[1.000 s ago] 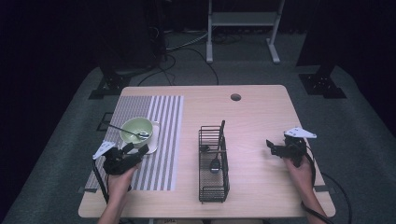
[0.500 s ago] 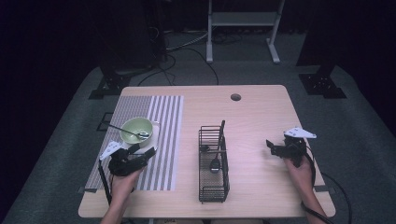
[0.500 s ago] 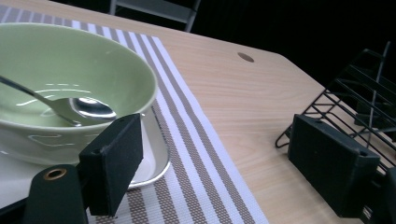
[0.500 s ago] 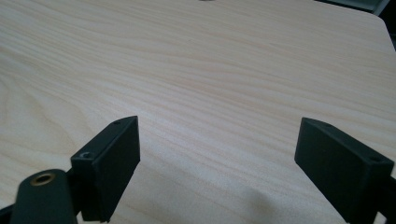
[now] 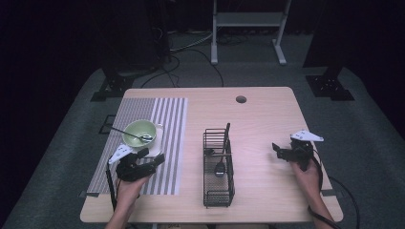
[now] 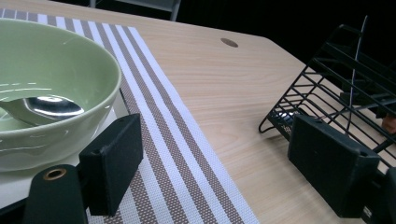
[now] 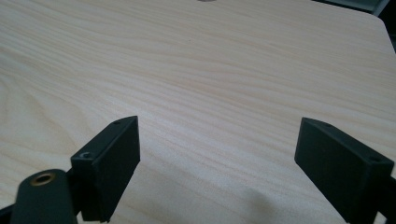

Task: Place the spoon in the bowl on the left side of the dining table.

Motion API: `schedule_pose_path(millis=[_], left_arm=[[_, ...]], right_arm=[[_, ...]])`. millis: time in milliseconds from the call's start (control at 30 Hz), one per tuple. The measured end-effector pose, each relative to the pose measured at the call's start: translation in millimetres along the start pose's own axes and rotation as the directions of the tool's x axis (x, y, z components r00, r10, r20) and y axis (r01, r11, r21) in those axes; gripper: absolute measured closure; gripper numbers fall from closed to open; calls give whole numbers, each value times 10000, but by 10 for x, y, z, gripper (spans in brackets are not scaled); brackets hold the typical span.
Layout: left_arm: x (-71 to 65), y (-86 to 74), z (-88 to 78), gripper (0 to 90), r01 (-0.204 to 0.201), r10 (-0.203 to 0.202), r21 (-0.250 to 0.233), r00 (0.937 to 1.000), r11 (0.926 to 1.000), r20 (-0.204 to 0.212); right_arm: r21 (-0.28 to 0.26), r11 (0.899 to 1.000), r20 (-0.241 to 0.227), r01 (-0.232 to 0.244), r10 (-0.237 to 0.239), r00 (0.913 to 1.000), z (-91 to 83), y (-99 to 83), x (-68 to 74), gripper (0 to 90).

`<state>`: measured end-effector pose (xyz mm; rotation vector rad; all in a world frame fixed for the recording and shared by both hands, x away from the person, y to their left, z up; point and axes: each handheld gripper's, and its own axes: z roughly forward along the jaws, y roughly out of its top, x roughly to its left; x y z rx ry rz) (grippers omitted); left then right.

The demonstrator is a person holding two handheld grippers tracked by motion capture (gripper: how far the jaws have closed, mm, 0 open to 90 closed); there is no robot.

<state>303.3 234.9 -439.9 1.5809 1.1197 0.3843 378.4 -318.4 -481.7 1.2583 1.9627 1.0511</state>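
My left gripper sits low over the striped placemat at the near left of the wooden table, its jaws spread wide apart with nothing between them. In the left gripper view the left jaw stands just beside the outer wall of the pale green bowl, close to it though I cannot tell whether they touch, while the right jaw stands over bare wood near the foot of the black wire rack. The bowl rests on a white plate on the placemat, and a metal spoon lies inside it, its shiny scoop down in the bowl and its handle running out over the far left rim in the high view. My right gripper is held at the near right of the table, well apart from the rack, its jaws likewise wide apart and empty, with plain wood grain under them in the right gripper view. Between my two hands the wire rack stands near the middle of the table, and a dark utensil leans inside it. Farther off, a small round hole sits in the tabletop near its far edge.
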Motion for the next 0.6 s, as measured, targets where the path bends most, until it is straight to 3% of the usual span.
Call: schedule_pose_path(millis=[300, 600], left_arm=[[-69, -16, 17, 174, -473, 469, 238, 9988, 9986, 155], [-46, -24, 27, 174, -475, 473, 266, 9988, 9985, 101]], right_arm=[[12, 10000, 9, 0, 0, 10000, 0, 0, 3, 131], [18, 10000, -37, 2, -2, 10000, -2, -2, 1, 131]])
